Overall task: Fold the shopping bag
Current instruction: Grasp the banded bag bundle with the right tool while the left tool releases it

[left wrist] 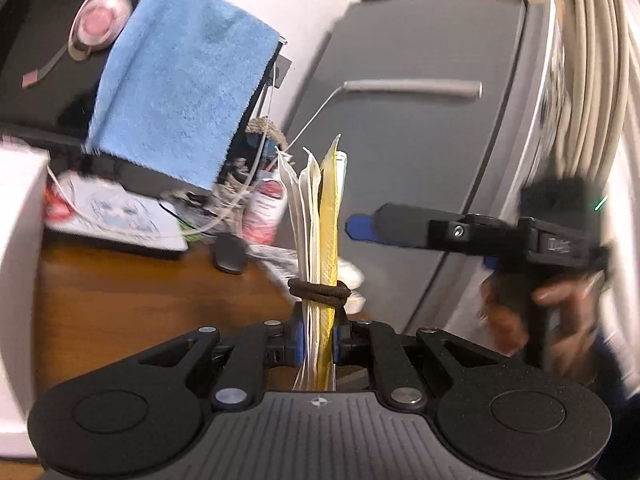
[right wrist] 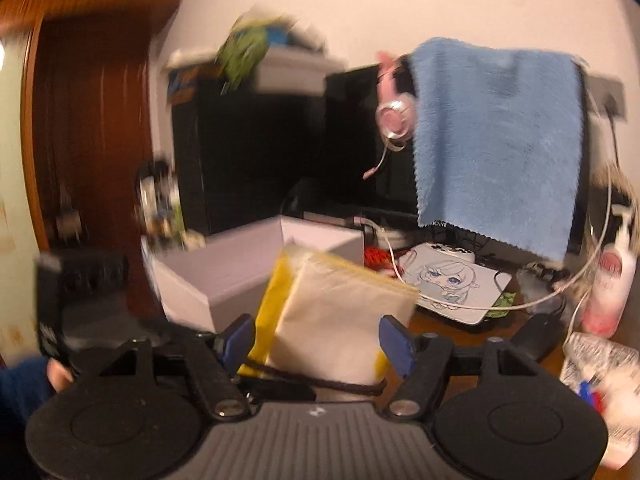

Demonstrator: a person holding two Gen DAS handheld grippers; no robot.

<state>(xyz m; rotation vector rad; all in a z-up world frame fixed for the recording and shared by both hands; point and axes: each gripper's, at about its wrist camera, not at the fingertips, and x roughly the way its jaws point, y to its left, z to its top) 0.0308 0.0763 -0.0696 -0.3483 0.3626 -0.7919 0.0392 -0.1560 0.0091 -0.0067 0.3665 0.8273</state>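
Behind everything the left gripper faces stands a grey cabinet (left wrist: 404,160), and up and to the left of its fingers a blue towel (left wrist: 180,72) hangs over a dark screen. Beneath and ahead of it runs the wooden desk (left wrist: 132,292), cluttered at the far edge.

The folded shopping bag (left wrist: 320,216), a flat white and yellow packet, stands on edge straight up out of the left gripper (left wrist: 319,340), whose blue pads are closed hard on the lower end of its layers. Just above the fingers, a brown elastic band (left wrist: 319,292) wraps the packet.

In the right wrist view, the right gripper (right wrist: 316,346) has its fingers spread wide, one on each side of the bag's broad face, touching nothing.

The fold looks essentially finished and bound. To close the step out well, the left grip should hold firm below the band so the layers cannot fan. The right gripper should, I judge, stay clear of the band and avoid dragging it off while backing out.
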